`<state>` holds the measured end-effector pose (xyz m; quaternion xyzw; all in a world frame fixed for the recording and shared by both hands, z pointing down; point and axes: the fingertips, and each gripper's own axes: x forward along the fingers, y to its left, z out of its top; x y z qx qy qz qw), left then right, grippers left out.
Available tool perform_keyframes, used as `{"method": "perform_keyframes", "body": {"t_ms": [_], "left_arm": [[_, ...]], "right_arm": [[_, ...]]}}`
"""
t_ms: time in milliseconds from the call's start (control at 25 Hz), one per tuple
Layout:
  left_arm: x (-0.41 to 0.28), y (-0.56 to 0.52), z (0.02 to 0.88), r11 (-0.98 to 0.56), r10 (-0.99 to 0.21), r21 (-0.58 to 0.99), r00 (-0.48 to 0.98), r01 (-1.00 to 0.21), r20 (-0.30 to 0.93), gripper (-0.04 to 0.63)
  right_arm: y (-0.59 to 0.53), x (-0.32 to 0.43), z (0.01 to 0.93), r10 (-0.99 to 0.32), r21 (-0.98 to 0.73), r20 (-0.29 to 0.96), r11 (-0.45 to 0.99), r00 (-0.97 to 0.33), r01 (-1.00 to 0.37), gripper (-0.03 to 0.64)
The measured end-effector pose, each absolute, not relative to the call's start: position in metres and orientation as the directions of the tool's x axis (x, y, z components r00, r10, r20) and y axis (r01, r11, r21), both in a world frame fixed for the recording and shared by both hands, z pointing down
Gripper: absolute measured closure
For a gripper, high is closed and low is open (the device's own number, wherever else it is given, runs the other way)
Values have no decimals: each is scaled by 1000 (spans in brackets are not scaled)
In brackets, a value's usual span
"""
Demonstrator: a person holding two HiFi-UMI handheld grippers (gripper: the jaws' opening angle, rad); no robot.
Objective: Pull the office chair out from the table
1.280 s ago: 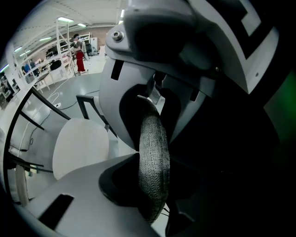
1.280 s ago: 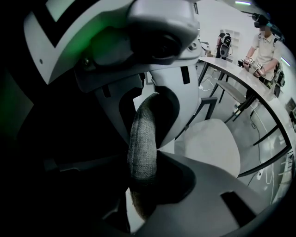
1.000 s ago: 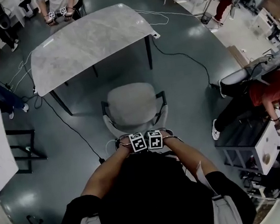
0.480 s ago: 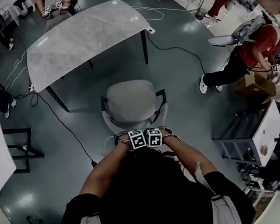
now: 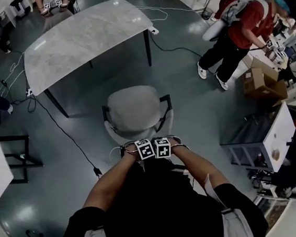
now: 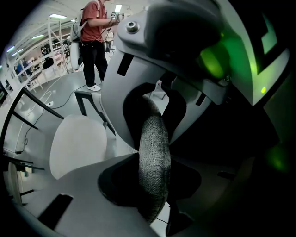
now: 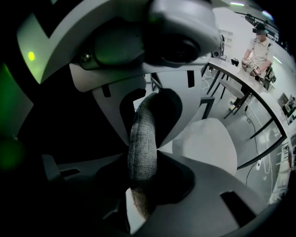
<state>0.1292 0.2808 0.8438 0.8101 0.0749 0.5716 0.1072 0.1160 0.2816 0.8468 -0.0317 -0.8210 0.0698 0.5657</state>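
Since one second ago, the gap between the office chair [image 5: 137, 111] and the table [image 5: 84, 40] has been widened; the chair has been drawn back with both grippers, and the table now sits higher in the head view. A person in a red shirt [image 5: 240, 24], bent low a second ago, is now seen upright, well off the table's right-hand corner

Chair position: fully clear of the table's near edge, open grey floor [image 5: 188, 100] between them, seat [image 6: 76, 143] facing the table

Left gripper [image 5: 144, 150]: set on the top edge of the backrest [image 6: 154, 157], on the side of the chair farthest from the table. Jaws part-way apart and opening slightly; the woven fabric edge is between them and is seen against both inner faces

Right gripper [image 5: 162, 147]: just beside the left one, marker cubes nearly touching, equally far from the table. Jaws part-way apart and closed on the same backrest edge, which runs up between them in the right gripper view

A cardboard box [image 5: 262, 82] is noted on the floor, well to the right of the table, near the person in red
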Motion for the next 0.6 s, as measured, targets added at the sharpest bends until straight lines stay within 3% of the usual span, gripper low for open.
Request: {"method": "perform_keyframes", "body": {"t_ms": [600], "left_arm": [[142, 294, 843, -969, 217, 244, 358, -30, 908, 454]], "right_arm": [[299, 128, 846, 246, -249, 892, 968, -379, 44, 480]]}}
